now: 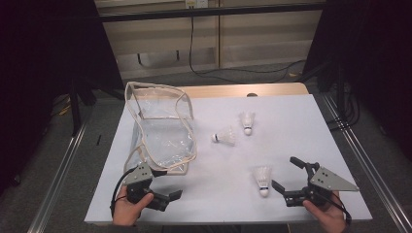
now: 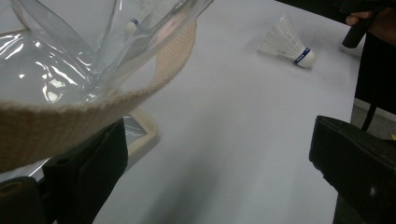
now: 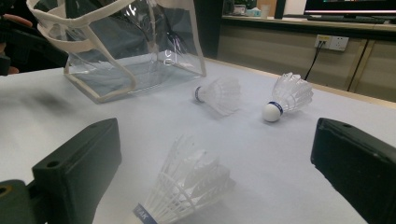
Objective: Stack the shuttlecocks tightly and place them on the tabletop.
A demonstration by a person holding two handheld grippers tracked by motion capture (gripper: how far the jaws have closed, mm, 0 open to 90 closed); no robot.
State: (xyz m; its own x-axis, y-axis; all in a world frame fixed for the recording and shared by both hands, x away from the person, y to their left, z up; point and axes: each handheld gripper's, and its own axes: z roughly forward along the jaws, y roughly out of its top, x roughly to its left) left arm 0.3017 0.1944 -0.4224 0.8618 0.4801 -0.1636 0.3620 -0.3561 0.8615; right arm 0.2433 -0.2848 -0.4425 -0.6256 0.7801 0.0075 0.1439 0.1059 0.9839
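Where the high view looks down on the white table [image 1: 301, 111], a clear plastic bag [image 1: 160, 128] with cream webbing trim is seen standing at the left, and three shuttlecocks are spread to its right. The nearest shuttlecock [image 1: 263, 179] lies just beside the right gripper [image 1: 287, 175], whose jaws are spread wide and hold nothing. The left gripper [image 1: 163, 187] is held at the bag's near edge, its jaws likewise parted; no grip on the bag can be made out.

In the left gripper view, the webbing strap [image 2: 70, 116] is draped just above one black jaw, apparently resting against it but not clamped. The film of the bag is judged soft, slippery and easily collapsed, so the woven strap is considered the better place for a hold.

In the right gripper view, the nearest shuttlecock [image 3: 187, 186] is framed between the wide-open jaws, lying on its side with its cork toward the camera, while the middle shuttlecock [image 3: 219, 94] and the far shuttlecock [image 3: 287, 97] lie beyond. The shuttlecock is judged very light and its feather skirt fragile; a gentle hold at the firm cork base is advised, as the skirt could be crushed.
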